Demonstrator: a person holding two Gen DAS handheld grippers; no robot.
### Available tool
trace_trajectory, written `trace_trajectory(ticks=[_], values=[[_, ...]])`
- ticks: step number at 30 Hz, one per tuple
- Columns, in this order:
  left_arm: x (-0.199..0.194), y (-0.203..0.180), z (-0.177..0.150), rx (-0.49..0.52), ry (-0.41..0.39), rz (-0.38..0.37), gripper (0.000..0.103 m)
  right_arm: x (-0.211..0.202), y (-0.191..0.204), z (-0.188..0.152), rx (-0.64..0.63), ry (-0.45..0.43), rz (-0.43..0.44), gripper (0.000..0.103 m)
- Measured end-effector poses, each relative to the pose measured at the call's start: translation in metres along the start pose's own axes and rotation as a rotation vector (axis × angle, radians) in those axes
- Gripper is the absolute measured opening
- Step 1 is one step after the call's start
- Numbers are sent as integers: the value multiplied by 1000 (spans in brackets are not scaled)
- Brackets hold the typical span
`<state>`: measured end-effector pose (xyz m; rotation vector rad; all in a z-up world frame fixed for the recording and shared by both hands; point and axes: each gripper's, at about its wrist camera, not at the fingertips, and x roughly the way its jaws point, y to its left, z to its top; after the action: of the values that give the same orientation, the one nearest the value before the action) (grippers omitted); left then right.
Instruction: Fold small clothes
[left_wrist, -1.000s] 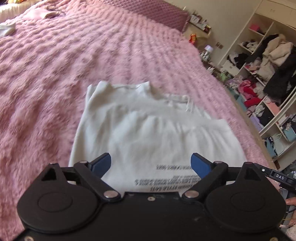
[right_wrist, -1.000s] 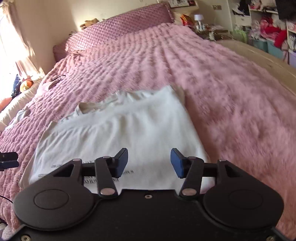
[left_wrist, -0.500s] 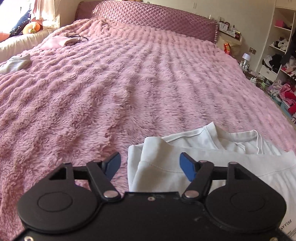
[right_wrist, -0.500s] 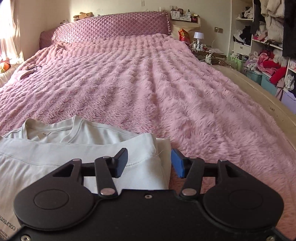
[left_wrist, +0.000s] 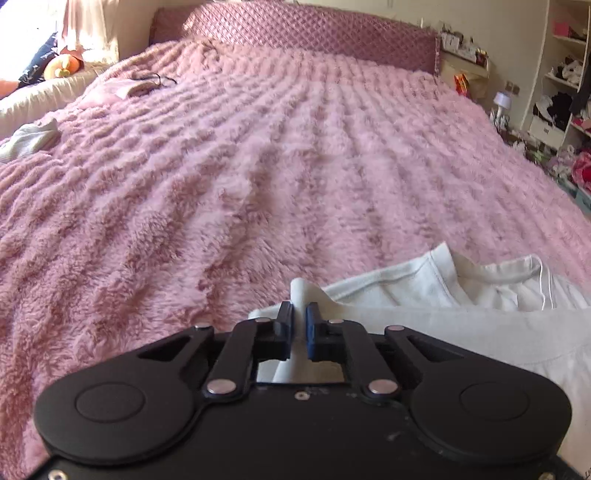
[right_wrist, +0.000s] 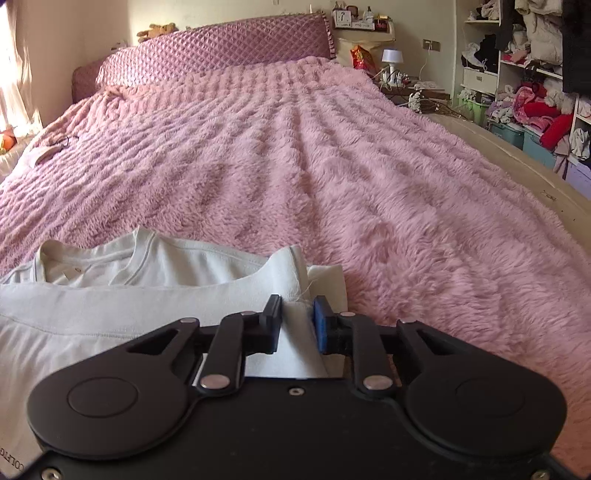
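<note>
A white T-shirt (left_wrist: 461, 325) lies partly folded on the pink fluffy bedspread (left_wrist: 295, 166), neckline toward the headboard. My left gripper (left_wrist: 299, 314) is shut on the shirt's left edge, and a small ridge of white cloth stands up between its fingers. In the right wrist view the same T-shirt (right_wrist: 129, 295) spreads to the left. My right gripper (right_wrist: 297, 308) is at the shirt's right edge, its jaws closing, with bunched white cloth pressed between the pads.
A quilted pink headboard (right_wrist: 221, 48) ends the bed. Small clothes (left_wrist: 29, 138) and a pink piece (left_wrist: 125, 86) lie at the bed's far left. Open shelves full of clothes (right_wrist: 535, 74) stand right, past the bed's cream frame (right_wrist: 517, 155).
Both grippers moved out from the shirt's near hem to its two side edges and closed on the cloth, bunching it up. Both were open a second ago.
</note>
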<state>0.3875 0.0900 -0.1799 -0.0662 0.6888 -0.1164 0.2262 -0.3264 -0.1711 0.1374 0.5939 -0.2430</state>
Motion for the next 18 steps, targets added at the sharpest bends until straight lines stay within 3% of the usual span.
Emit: trace_trajectory(ticks=[2,5,7,8,11,14,16,18], values=[[-12,4,4,-31,-40,5,2,-4,0,2,-7,-31,-6,14],[3,4,1,7,13,40,1,10,0,0,-17,17,-19,14],[21,5,-6,47,53,123,0,23,-3,-6,5,55,-28,14],[30,9,-9,35,82,126,0,27,-5,-8,11,56,-25,14],[35,27,-11,-82,101,80,0,28,-10,-11,38,61,-9,15],[11,27,-5,-110,46,54,3,15,-5,-3,22,63,-28,28],[-14,19,-3,-96,17,-4,7,-3,5,2,12,39,-8,29],[-40,2,-5,-71,3,-92,22,-24,20,3,7,10,63,30]])
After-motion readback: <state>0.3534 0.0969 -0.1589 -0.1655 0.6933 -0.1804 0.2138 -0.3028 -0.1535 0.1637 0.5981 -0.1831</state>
